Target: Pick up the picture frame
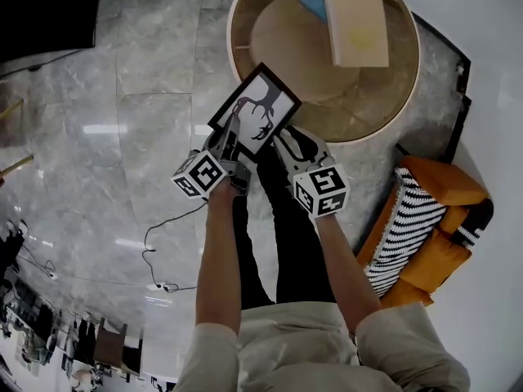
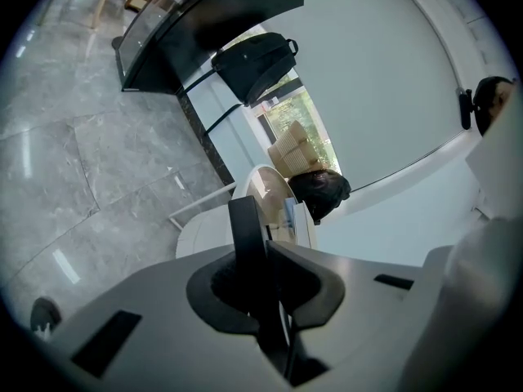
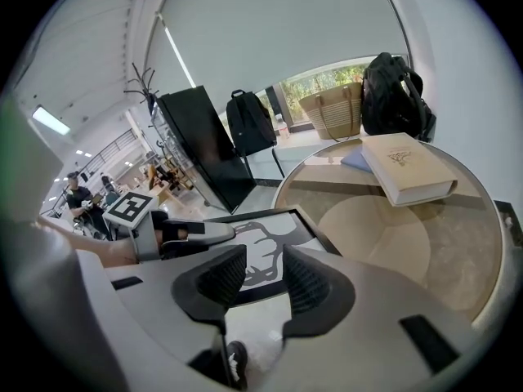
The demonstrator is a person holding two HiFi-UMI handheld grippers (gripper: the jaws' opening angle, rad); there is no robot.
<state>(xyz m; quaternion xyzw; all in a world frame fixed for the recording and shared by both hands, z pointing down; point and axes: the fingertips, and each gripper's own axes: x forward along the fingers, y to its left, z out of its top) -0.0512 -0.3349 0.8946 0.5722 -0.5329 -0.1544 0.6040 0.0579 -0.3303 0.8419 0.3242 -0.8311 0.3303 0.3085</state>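
Diagonally tilted picture frame [image 1: 265,104], face-up

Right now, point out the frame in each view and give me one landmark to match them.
Head view: frame at centre, tilted, at the table's near rim.
Left gripper view: frame lower centre, an edge-on dark bar clamped between the jaws.
Right gripper view: frame lower centre, print showing, just beyond the jaws.
Landmark: the round table, at top in the head view, a small oval behind the frame, the right half.
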